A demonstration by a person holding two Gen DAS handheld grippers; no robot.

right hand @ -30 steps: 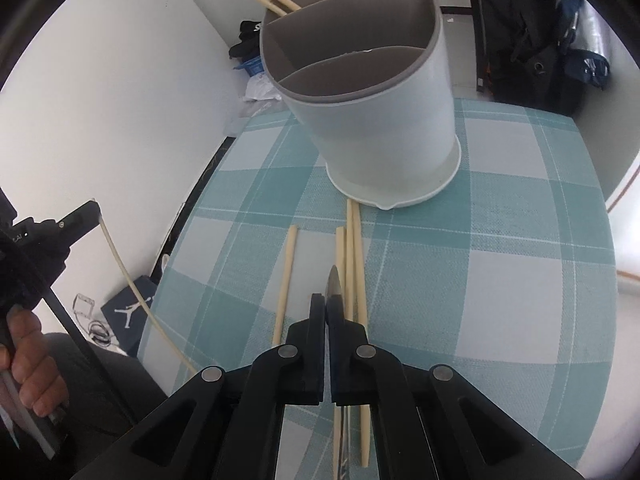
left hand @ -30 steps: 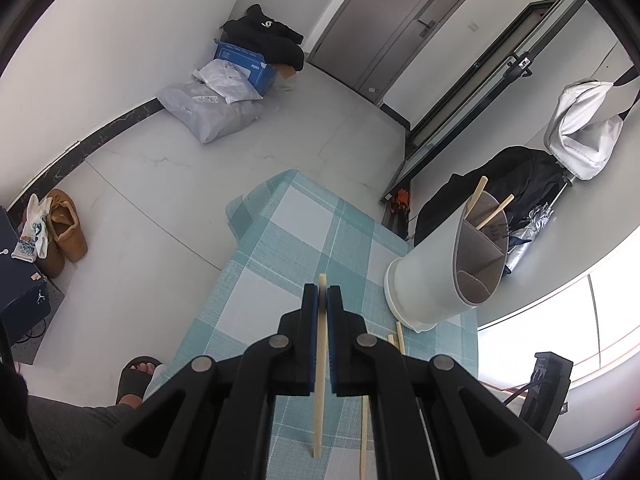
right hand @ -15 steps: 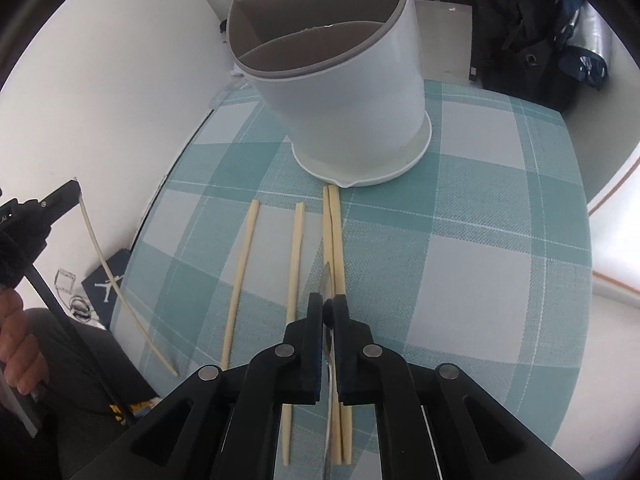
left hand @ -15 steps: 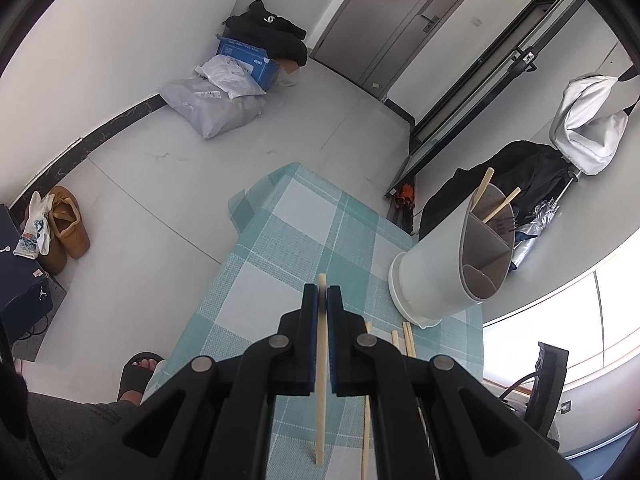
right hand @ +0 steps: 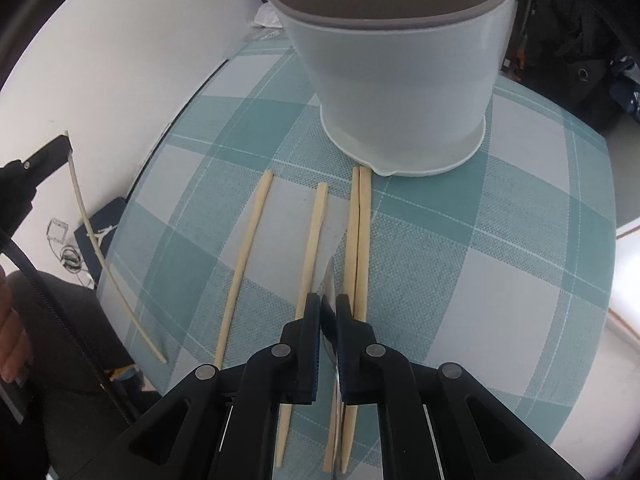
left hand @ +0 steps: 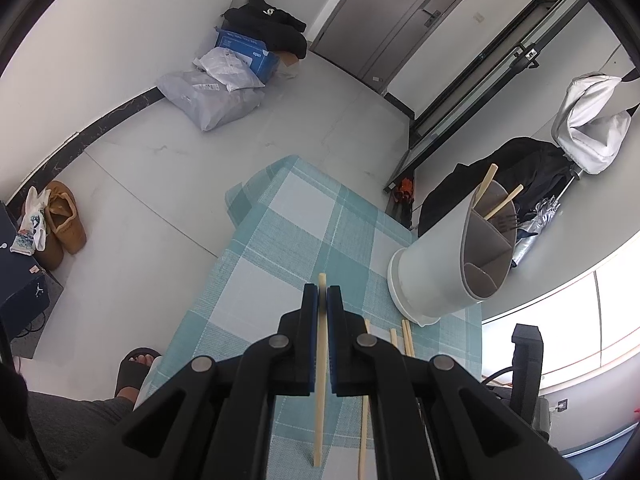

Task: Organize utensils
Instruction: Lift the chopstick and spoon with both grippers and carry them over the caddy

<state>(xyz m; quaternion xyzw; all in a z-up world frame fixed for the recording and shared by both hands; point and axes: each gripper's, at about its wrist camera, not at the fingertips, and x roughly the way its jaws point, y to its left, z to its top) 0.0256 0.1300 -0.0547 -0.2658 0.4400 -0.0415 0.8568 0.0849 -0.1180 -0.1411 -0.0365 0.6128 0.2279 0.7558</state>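
Observation:
My left gripper (left hand: 322,294) is shut on a pale wooden chopstick (left hand: 319,380), held above the checked tablecloth (left hand: 280,248). It shows at the left of the right wrist view as the left gripper (right hand: 66,144), with the chopstick (right hand: 104,260) hanging from it. My right gripper (right hand: 328,306) hovers low over the cloth, its jaws a narrow gap apart. A thin metal knife blade (right hand: 331,276) stands edge-on between them. Several loose chopsticks (right hand: 244,256) lie on the cloth beneath. The white divided holder (right hand: 400,92) stands just beyond; in the left view the holder (left hand: 440,272) contains two chopsticks (left hand: 500,204) and a fork (left hand: 510,220).
The table's left edge drops to a grey floor with shoes (left hand: 64,220), bags (left hand: 216,96) and a blue box. A person's sandalled foot (left hand: 136,364) is by the table's near corner, and a hand (right hand: 12,340) grips the left tool. A black backpack (left hand: 520,168) lies behind the holder.
The right gripper has sunk and moved closer to the holder, and its jaws have parted slightly around the blade. The left gripper still holds its chopstick in much the same place.

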